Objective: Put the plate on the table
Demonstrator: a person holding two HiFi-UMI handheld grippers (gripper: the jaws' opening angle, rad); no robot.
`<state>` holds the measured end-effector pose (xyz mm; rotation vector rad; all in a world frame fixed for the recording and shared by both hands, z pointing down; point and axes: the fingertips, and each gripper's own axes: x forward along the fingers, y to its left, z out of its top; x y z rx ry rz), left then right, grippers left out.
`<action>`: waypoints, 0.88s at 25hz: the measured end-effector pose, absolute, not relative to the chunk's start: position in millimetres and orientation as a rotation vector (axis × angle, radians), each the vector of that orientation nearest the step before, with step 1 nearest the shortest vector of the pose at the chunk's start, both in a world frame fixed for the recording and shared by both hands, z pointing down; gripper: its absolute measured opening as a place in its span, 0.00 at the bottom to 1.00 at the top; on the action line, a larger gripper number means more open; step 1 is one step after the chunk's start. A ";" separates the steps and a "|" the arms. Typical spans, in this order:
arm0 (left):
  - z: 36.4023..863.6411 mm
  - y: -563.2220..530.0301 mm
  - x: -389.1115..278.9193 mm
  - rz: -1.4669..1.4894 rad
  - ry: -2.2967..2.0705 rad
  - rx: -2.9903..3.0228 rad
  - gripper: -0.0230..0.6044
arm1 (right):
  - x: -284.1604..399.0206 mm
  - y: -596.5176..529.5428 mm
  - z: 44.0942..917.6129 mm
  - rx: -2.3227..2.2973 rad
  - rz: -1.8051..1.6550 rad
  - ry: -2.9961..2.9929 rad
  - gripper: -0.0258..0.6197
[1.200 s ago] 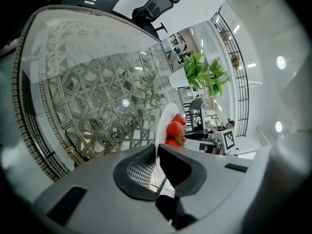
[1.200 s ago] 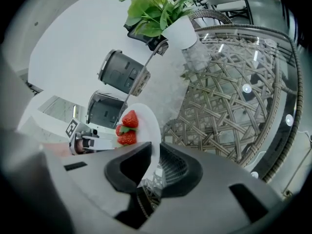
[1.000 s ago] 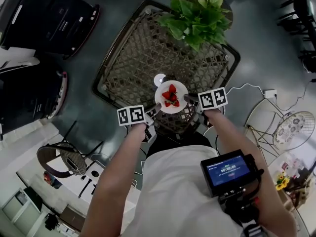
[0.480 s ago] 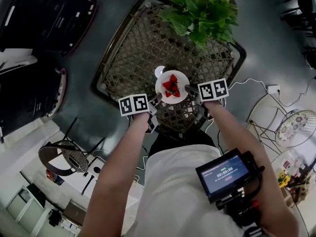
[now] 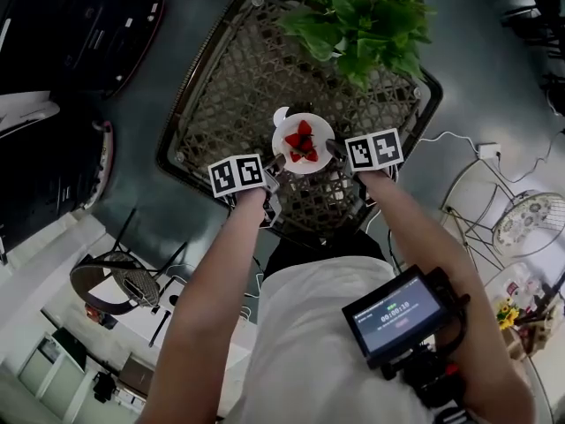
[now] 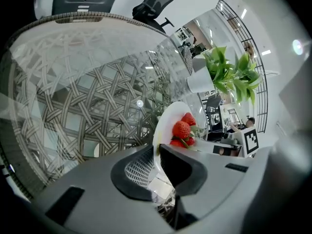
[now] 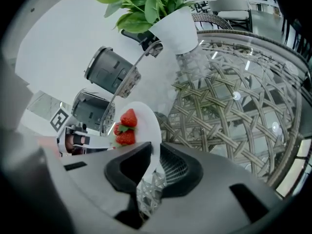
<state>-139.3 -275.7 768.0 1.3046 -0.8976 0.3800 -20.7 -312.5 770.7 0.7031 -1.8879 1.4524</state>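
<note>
A small white plate with several strawberries on it hangs over the near part of a round glass-topped wicker table. My left gripper is shut on the plate's left rim and my right gripper is shut on its right rim. In the left gripper view the plate stands edge-on between the jaws, the strawberries on its right face. From the right gripper view the plate is clamped likewise, the strawberries to its left. Whether the plate touches the glass, I cannot tell.
A potted green plant in a white pot stands at the table's far side. Dark office chairs sit to the left, a small wire side table to the right. A cable and white plug lie on the floor.
Both grippers have carried the plate forward, farther over the table top and slightly left. Their hold on the two rims is unchanged.
</note>
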 end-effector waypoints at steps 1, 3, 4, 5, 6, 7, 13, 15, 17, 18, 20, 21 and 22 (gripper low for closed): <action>769.0 -275.8 -138.8 0.386 -0.895 1.301 0.07 | -20.1 -312.5 771.3 0.710 1.441 -1.879 0.10; 771.1 -275.8 -138.8 0.397 -0.894 1.291 0.08 | -19.9 -313.0 772.3 0.721 1.415 -1.864 0.10; 772.3 -275.8 -139.4 0.402 -0.895 1.285 0.08 | -20.4 -313.4 772.9 0.722 1.405 -1.859 0.10; 773.5 -275.7 -139.9 0.408 -0.898 1.277 0.08 | -21.0 -313.7 773.4 0.720 1.398 -1.856 0.10; 774.7 -275.5 -140.1 0.414 -0.900 1.269 0.08 | -21.3 -313.9 773.8 0.718 1.393 -1.854 0.10; 775.7 -275.3 -140.1 0.419 -0.902 1.262 0.08 | -21.3 -314.1 774.1 0.717 1.390 -1.852 0.10; 778.5 -275.5 -140.7 0.445 -0.907 1.236 0.08 | -21.8 -315.9 776.2 0.711 1.359 -1.839 0.11; 778.4 -275.7 -140.2 0.441 -0.903 1.245 0.09 | -21.4 -315.9 776.6 0.706 1.356 -1.838 0.11; 777.8 -275.8 -140.2 0.424 -0.898 1.257 0.09 | -21.6 -316.0 776.2 0.699 1.353 -1.847 0.11; 777.4 -275.4 -140.3 0.414 -0.897 1.264 0.09 | -21.6 -315.7 775.9 0.697 1.352 -1.852 0.11; 776.7 -274.4 -140.9 0.399 -0.902 1.282 0.09 | -21.3 -315.1 775.4 0.695 1.347 -1.859 0.11; 776.2 -274.1 -141.4 0.396 -0.908 1.293 0.09 | -21.0 -315.0 775.3 0.695 1.342 -1.863 0.11; 775.5 -273.9 -141.8 0.391 -0.917 1.303 0.09 | -20.6 -315.0 775.1 0.697 1.337 -1.867 0.11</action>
